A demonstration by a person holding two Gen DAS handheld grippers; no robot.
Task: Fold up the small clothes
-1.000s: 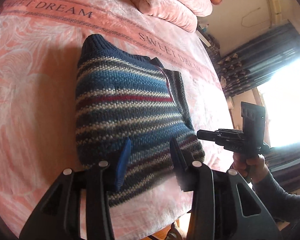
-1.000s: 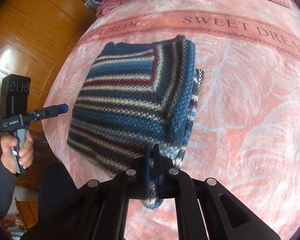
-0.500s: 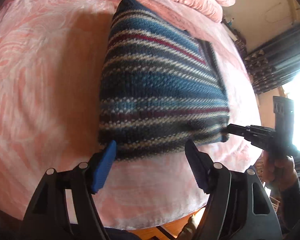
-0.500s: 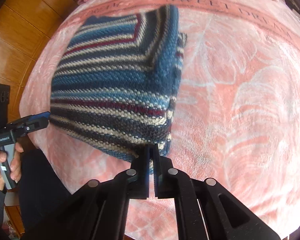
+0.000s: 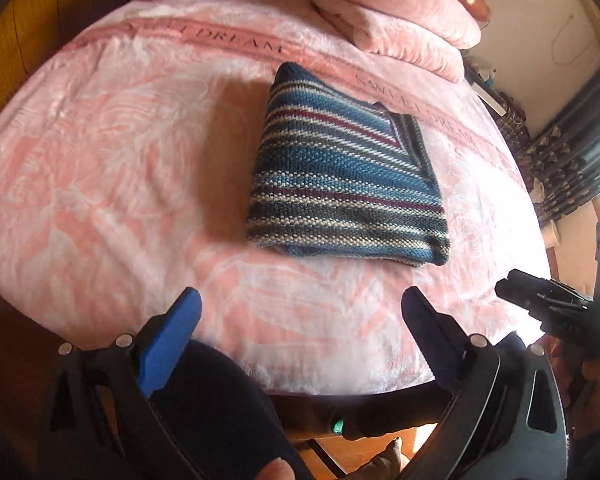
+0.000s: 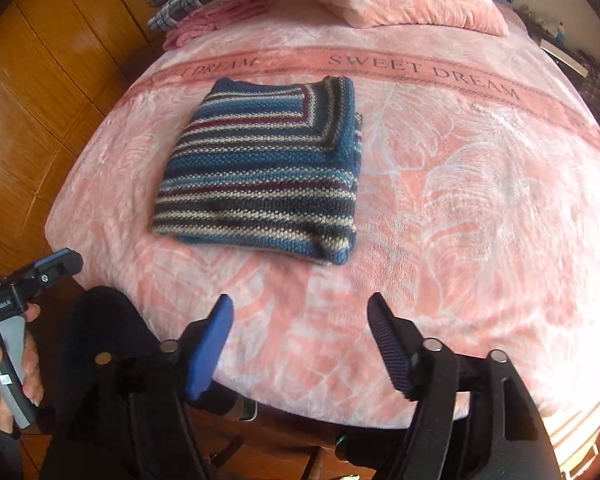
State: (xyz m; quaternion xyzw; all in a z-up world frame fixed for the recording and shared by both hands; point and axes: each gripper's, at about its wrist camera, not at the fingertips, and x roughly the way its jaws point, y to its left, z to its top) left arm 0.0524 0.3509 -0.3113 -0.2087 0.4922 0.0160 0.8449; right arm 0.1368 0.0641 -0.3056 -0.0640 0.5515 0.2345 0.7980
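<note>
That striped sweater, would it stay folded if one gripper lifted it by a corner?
Probably not. The sweater is soft chunky knit in loose stacked layers, so it would likely droop and unfold. On the plush blanket, a push would probably bunch it rather than slide it.

A pink bed (image 6: 480, 208) with pillows (image 6: 412, 0) is seen beside brown wooden wall panels (image 6: 40, 80); dark curtains (image 5: 580, 132) are lit by bright window light.

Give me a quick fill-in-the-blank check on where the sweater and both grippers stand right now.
1. The striped sweater lies ___ on the pink blanket.
2. The left gripper is ___.
3. The right gripper holds ___.
4. The words printed on the blanket read SWEET ___.

Missing words: folded; open; nothing; DREAM
</note>
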